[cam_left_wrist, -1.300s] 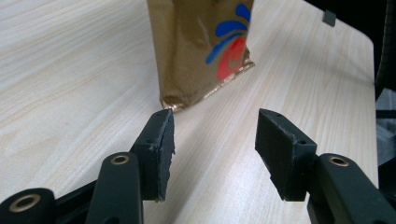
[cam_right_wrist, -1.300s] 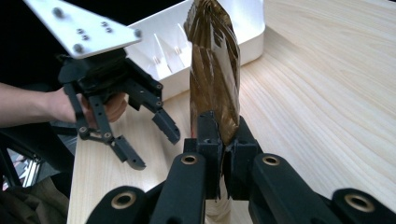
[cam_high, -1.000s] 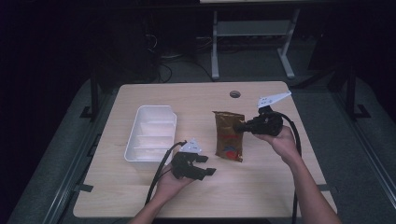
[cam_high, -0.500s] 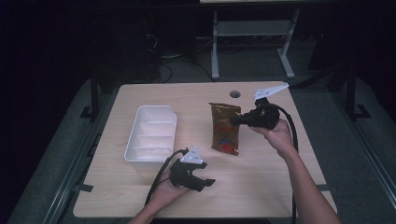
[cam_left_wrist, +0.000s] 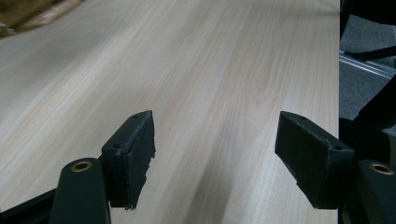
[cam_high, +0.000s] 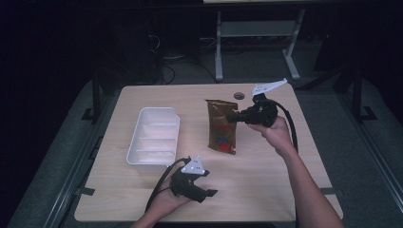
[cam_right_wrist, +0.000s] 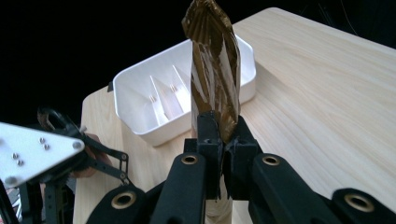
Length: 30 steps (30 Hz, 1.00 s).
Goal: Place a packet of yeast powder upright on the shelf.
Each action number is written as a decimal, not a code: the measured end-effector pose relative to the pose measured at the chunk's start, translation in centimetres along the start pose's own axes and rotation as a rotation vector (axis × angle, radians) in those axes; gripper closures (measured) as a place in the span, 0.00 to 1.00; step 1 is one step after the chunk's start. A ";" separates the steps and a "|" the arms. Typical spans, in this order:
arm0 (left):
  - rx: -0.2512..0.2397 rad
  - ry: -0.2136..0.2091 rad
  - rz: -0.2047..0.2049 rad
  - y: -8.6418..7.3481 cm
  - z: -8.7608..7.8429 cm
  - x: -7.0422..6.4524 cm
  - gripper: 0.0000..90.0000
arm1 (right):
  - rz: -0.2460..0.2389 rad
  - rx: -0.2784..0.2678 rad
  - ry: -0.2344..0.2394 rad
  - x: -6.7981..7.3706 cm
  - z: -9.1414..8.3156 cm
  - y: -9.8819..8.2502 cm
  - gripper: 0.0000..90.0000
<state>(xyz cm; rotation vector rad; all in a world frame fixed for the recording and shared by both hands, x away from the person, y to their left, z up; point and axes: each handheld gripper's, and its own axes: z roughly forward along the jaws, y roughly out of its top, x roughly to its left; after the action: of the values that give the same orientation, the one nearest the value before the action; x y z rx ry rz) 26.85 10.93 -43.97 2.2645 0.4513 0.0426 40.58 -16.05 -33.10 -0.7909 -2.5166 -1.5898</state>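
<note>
1. Right now the pale wooden rectangular surface [cam_high: 266, 190] carries a white plastic tray with dividers [cam_high: 154, 137], and that tray is our landmark for everything else.
2. Over on the tray's right, well apart from it in the high view, a shiny brown foil pouch with a red and blue label [cam_high: 222, 126] is up off the wood, its lower end down close to the surface.
3. And the right gripper [cam_high: 239, 115] has it! In the right gripper view the black jaws are pressed together on the pouch's edge [cam_right_wrist: 212, 79], with crinkled foil rising straight up between them.
4. That same view puts the white tray [cam_right_wrist: 140, 116] just behind the pouch, its thin inner dividers plain to see and its compartments bare.
5. A grey three-cornered plate [cam_high: 268, 87] tops the right gripper on the side away from the tray, and the cable loops back along the person's right forearm [cam_high: 304, 180].
6. Now the left gripper [cam_high: 203, 186]: it sits in the left hand just below the tray's near end, close to the surface's front edge.
7. Its jaws stand wide apart, and the left gripper view [cam_left_wrist: 219, 154] finds bare wood grain between the two black pads.
8. Beyond the tray's far right, a small dark round hole [cam_high: 239, 96] marks the surface near its back edge.
</note>
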 end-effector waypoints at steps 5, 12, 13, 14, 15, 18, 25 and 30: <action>0.006 -0.006 0.013 -0.4 -0.2 -0.4 0.31 | -0.016 0.001 0.015 0.7 1.1 1.4 0.95; 0.015 -0.018 0.026 -0.9 -0.4 -0.9 0.31 | -0.033 0.000 0.048 1.5 3.1 2.9 0.95; 0.011 -0.020 0.026 -0.9 -0.5 -0.9 0.31 | -0.036 0.002 0.052 1.6 3.4 3.1 0.95; 0.011 -0.020 0.026 -0.9 -0.5 -0.9 0.31 | -0.036 0.002 0.052 1.6 3.4 3.1 0.95; 0.012 -0.020 0.032 -1.0 -0.5 -1.0 0.31 | -0.044 0.001 0.061 1.9 4.0 3.6 0.95; 0.011 -0.022 0.033 -1.0 -0.5 -1.0 0.31 | -0.046 0.007 0.070 2.1 4.7 4.1 0.95; 0.011 -0.027 0.047 -1.1 -0.3 -1.3 0.31 | -0.052 -0.003 0.095 2.9 6.1 5.3 0.95; 0.005 -0.024 0.050 -1.0 -0.5 -1.2 0.31 | -0.049 -0.011 0.107 3.1 6.7 5.6 0.95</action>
<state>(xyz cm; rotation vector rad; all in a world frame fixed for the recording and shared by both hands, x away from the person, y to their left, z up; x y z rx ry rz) 25.30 11.47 -44.24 2.2785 0.3827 0.0398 41.88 -7.27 -30.63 -0.6315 -2.4729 -1.6157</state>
